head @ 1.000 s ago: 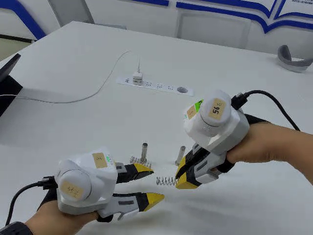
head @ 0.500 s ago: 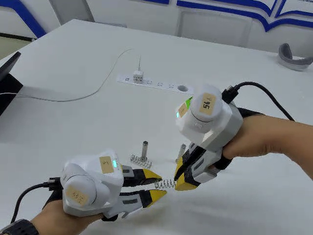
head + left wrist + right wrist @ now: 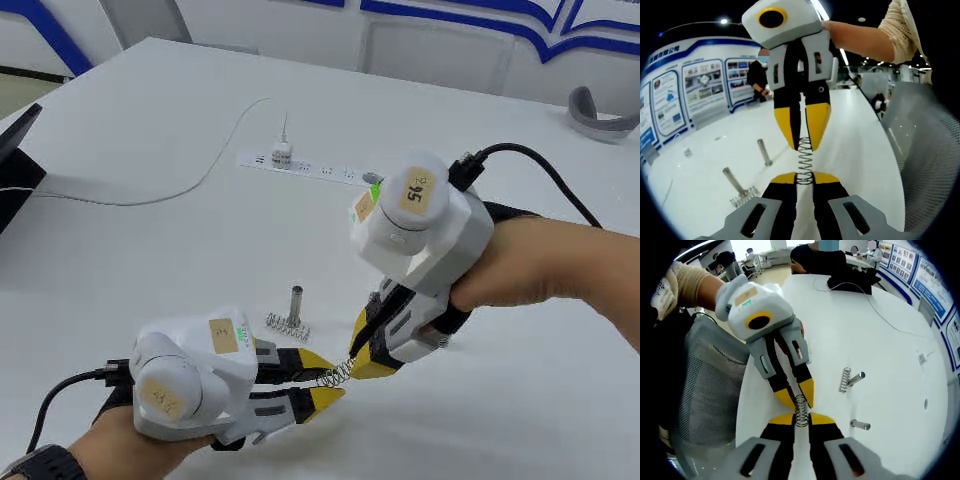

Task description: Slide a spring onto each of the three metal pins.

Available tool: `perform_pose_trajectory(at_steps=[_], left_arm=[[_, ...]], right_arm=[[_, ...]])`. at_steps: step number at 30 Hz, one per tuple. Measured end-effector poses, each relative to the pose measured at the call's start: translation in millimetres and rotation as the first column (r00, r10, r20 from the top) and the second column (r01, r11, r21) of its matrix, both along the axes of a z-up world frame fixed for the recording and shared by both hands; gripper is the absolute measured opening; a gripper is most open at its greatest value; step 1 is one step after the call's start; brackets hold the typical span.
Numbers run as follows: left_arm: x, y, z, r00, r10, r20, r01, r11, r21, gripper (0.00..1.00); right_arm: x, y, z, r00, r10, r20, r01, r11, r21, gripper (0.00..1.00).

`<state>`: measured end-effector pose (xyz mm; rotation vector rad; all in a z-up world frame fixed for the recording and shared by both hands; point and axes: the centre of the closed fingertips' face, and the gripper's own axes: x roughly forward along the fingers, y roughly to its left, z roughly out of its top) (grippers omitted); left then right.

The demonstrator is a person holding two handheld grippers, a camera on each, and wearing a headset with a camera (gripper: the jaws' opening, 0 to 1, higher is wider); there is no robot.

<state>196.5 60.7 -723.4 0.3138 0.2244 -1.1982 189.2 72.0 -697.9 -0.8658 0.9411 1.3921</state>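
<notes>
A thin metal spring (image 3: 338, 373) (image 3: 804, 159) (image 3: 800, 410) hangs just above the white table between both grippers. My right gripper (image 3: 364, 352) (image 3: 801, 420) is shut on one end of it, and my left gripper (image 3: 322, 379) (image 3: 804, 179) is shut on the other end, tip to tip. One upright metal pin (image 3: 296, 302) (image 3: 733, 180) (image 3: 856, 377) stands behind them with a second spring (image 3: 287, 326) (image 3: 744, 195) (image 3: 845, 379) lying at its base. Another pin (image 3: 764, 151) (image 3: 860, 425) stands bare; in the head view the right gripper mostly hides it.
A white power strip (image 3: 315, 172) with a plugged-in adapter and cable lies further back on the table (image 3: 150, 230). A dark object (image 3: 15, 160) sits at the left edge. A mesh chair (image 3: 710, 385) stands close behind the near table edge.
My left gripper has moved right to the spring's free end and closed on it. The right gripper has lifted slightly and drifted left with the spring.
</notes>
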Motion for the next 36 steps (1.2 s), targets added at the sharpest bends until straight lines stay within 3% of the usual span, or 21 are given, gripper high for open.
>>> perform_pose_trajectory(at_steps=[10,19,36], left_arm=[[1.7,-5.0,4.4,1.0,0.006,-0.003,-0.006,1.0,-0.027,0.11],[5.5,0.2,8.9,0.999,0.034,-0.017,-0.035,0.998,-0.057,0.1],[11.7,2.3,14.3,0.998,0.051,-0.028,-0.054,0.994,-0.09,0.1]], right_arm=[[0.9,10.1,12.0,0.999,0.016,0.034,-0.017,1.0,0.026,0.11],[4.4,11.5,17.3,0.998,0.012,0.055,-0.015,0.998,0.061,0.15],[11.3,18.4,8.2,0.997,-0.002,0.073,-0.004,0.997,0.082,0.16]])
